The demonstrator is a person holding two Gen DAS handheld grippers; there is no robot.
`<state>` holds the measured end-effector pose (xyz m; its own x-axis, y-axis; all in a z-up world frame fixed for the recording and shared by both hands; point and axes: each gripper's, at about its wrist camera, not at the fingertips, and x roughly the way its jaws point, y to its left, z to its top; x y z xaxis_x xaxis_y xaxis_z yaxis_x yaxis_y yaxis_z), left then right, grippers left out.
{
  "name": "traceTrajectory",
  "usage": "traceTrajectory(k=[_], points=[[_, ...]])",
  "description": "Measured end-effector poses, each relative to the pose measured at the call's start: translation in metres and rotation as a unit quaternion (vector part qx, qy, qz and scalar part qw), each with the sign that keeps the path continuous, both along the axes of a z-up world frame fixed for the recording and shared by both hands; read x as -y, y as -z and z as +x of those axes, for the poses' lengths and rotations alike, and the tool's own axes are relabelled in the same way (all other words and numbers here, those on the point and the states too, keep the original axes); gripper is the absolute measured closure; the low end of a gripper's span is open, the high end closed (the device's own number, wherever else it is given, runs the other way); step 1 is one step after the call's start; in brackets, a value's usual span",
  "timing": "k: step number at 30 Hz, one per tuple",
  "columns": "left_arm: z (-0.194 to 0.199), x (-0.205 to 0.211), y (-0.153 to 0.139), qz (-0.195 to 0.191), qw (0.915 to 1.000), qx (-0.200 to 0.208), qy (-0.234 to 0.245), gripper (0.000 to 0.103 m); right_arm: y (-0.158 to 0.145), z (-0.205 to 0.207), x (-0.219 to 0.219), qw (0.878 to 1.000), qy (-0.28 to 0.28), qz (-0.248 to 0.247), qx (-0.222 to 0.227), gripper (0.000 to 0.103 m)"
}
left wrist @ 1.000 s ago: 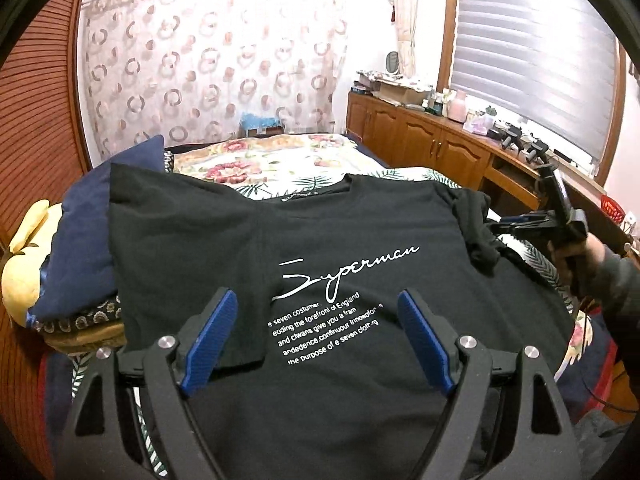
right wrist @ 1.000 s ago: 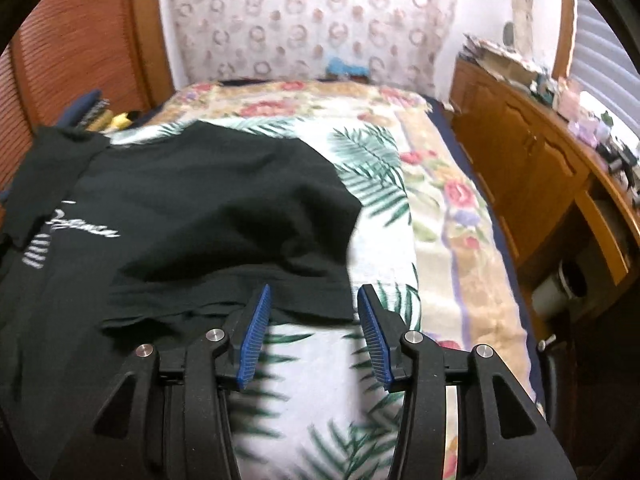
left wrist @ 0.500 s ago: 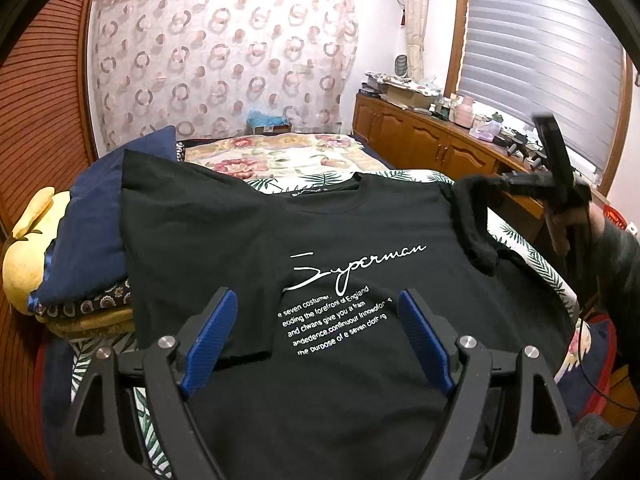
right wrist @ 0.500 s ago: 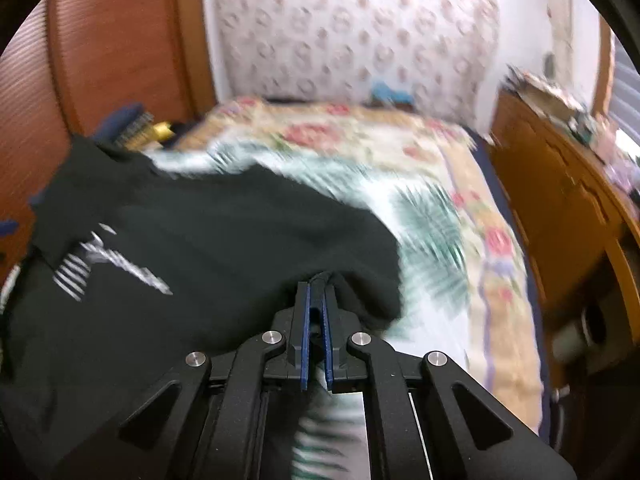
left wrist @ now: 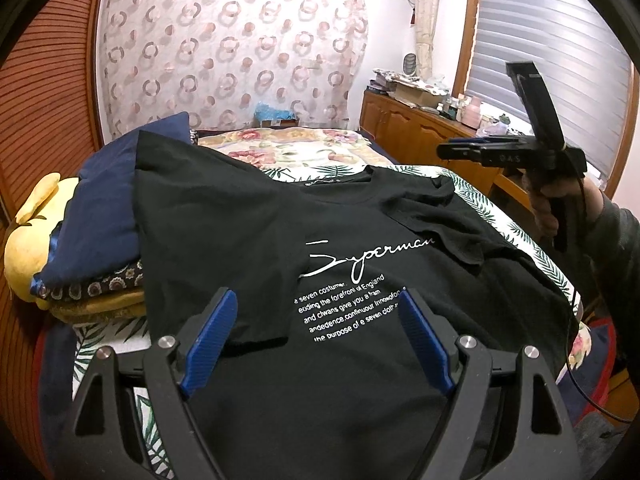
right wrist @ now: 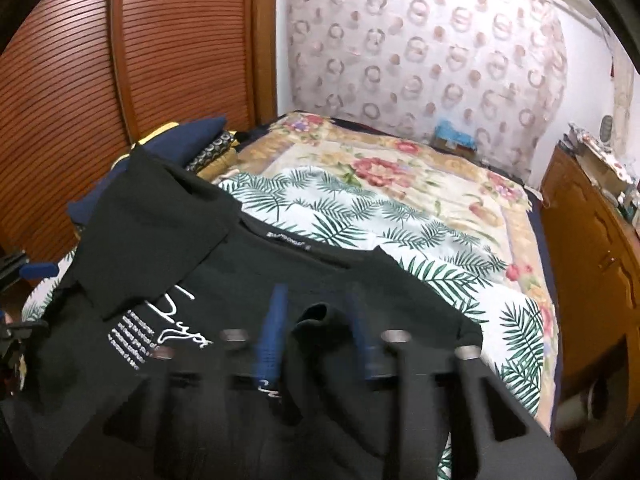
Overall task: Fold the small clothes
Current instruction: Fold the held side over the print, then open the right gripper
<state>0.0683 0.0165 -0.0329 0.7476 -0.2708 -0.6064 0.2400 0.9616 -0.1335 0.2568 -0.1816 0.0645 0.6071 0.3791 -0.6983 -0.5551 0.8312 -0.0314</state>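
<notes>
A black T-shirt [left wrist: 240, 240] with white "Superman" lettering lies face up on the bed. Its right sleeve [left wrist: 432, 216] is folded in over the chest and lies loose there. My left gripper [left wrist: 316, 300] hovers open above the shirt's lower print, nothing between its blue pads. My right gripper [left wrist: 444, 149], held by a hand, hangs in the air beyond the shirt's right edge, clear of the cloth. In the right wrist view the right gripper [right wrist: 316, 296] is blurred, its jaws opening. A hump of the T-shirt [right wrist: 240, 272] shows below the gap, not pinched.
Navy pillows [left wrist: 108, 200] and a yellow plush [left wrist: 28, 248] are stacked left of the shirt. The leaf-and-flower bedspread [right wrist: 400, 208] stretches beyond the collar. A wooden cabinet [right wrist: 592, 260] with clutter on top runs along the right side. A slatted wooden wall [right wrist: 60, 80] stands on the left.
My right gripper shut on the right sleeve, carried it up and inward over the shirt, then let it go and rose clear. The left gripper stayed in place.
</notes>
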Motion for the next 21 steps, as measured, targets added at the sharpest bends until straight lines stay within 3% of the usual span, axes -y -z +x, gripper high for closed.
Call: traceTrajectory(k=[3, 9, 19, 21], points=[[0.000, -0.001, 0.000, -0.002, 1.0000, 0.000, -0.002, 0.020, 0.003, -0.004, 0.009, 1.000, 0.023, -0.018, 0.009, 0.058], [0.001, 0.000, 0.001, -0.003, 1.0000, -0.001, -0.002, 0.020, 0.020, -0.023, 0.040, 0.998, 0.045, -0.037, -0.015, 0.058], [0.000, 0.001, 0.002, 0.001, 1.0000, -0.005, 0.001, 0.020, 0.071, -0.082, 0.025, 0.996, -0.005, -0.038, -0.075, 0.063], [-0.001, 0.001, 0.002, 0.002, 1.0000, -0.006, 0.001, 0.020, 0.079, -0.085, 0.018, 0.996, -0.009, -0.050, -0.078, 0.071]])
